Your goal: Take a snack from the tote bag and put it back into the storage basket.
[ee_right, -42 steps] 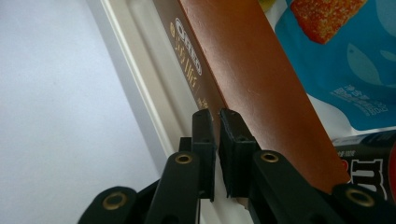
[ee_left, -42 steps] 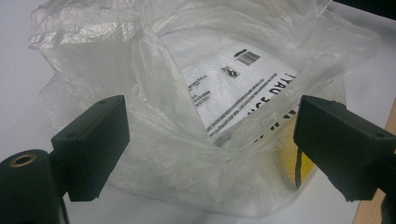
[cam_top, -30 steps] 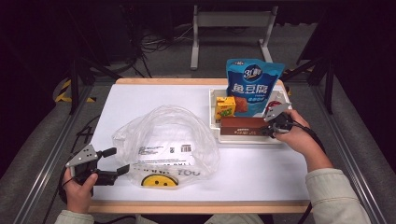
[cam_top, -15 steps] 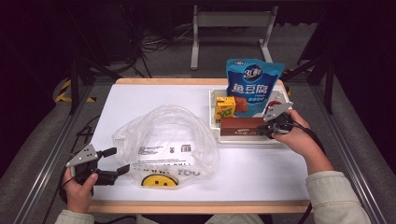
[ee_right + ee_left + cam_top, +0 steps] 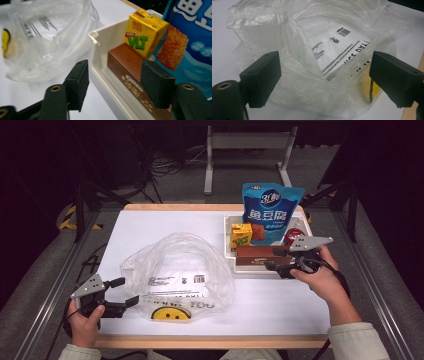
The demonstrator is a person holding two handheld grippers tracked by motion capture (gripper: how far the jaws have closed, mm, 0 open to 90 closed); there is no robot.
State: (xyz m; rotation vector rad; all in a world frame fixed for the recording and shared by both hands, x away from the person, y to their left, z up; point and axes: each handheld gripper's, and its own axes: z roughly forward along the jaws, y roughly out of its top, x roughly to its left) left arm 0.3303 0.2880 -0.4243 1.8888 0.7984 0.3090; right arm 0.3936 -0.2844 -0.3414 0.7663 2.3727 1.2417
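Note:
A crumpled clear plastic bag point(image 5: 175, 270) with black print and a yellow smiley lies on the white table. My left gripper point(image 5: 127, 291) stands open at the bag's near left edge. In the left gripper view the bag point(image 5: 319, 62) lies loosely between the wide jaws of the left gripper point(image 5: 324, 72). My right gripper point(image 5: 271, 260) is at the near end of a brown biscuit box point(image 5: 260, 256) in the white tray point(image 5: 229, 255). Its jaws have just been opening. In the right gripper view the right gripper point(image 5: 115, 75) straddles the tray wall point(image 5: 105, 50) and the box point(image 5: 125, 62) without pressing on either.
A yellow drink carton point(image 5: 241, 235), a tall blue snack pouch point(image 5: 270, 212) and a red item point(image 5: 295, 235) share the tray. Bare table top lies in front of the tray. A metal stand and cables sit on the floor beyond the table.
The right gripper has drawn back to the right, lifted a little and opened its jaws. The brown box stays in the tray. The left gripper and the bag have not moved.

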